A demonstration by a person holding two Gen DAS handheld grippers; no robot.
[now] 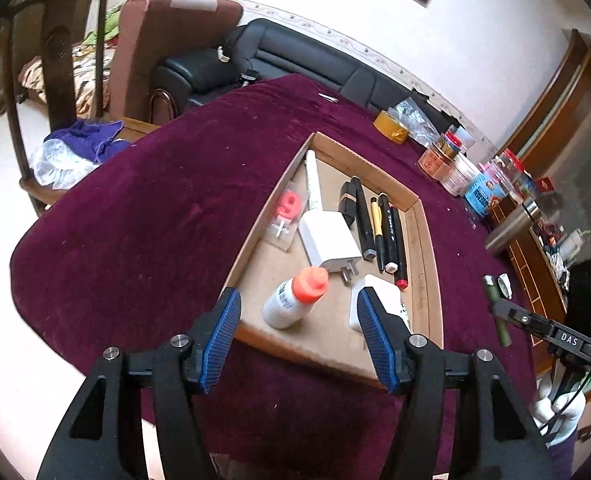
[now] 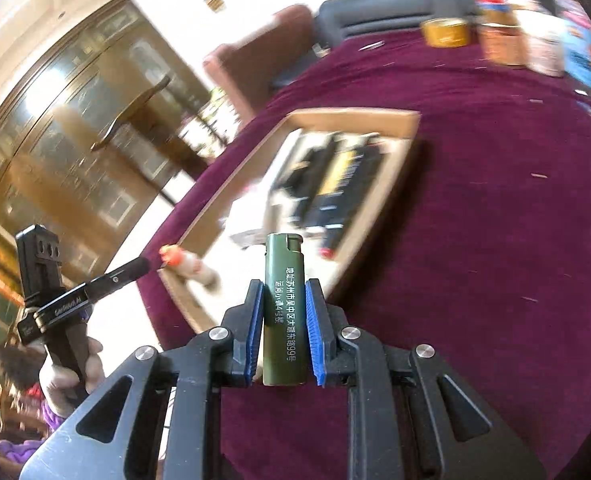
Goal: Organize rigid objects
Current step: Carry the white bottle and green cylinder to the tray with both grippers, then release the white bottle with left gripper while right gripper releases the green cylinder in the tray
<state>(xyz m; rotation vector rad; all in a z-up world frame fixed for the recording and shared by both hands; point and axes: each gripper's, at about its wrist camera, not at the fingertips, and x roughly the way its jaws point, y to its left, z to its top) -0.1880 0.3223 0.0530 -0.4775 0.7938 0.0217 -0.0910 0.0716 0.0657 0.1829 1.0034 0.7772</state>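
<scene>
Your right gripper (image 2: 283, 332) is clamped on the lighter (image 2: 284, 312): olive green, slim, white Chinese print running down its side, metal-and-black top pointing away from you. It stands upright between the blue pads (image 2: 313, 340), held over the purple cloth (image 2: 495, 200) just short of the tray's near edge.

Your left gripper (image 1: 299, 336) has its tongs wide apart with nothing between them, hovering over the near corner of the cardboard tray (image 1: 427, 248). From that view your right gripper shows at the right edge, with the lighter (image 1: 495, 308) poking out beyond the tray's right rim.

Inside the tray, nearest you is a white bottle (image 1: 291, 300) with an orange cap, lying on its side. Just right of it sits a small white box (image 1: 379, 292), then a white charger (image 1: 327, 240). Along the right rim a row of pens (image 1: 379, 220) lies side by side. At the left rim there's a bagged red item (image 1: 287, 212).

Past the tray, on the cloth's far edge, a tape roll (image 1: 391, 126) and some jars (image 1: 447, 160).
</scene>
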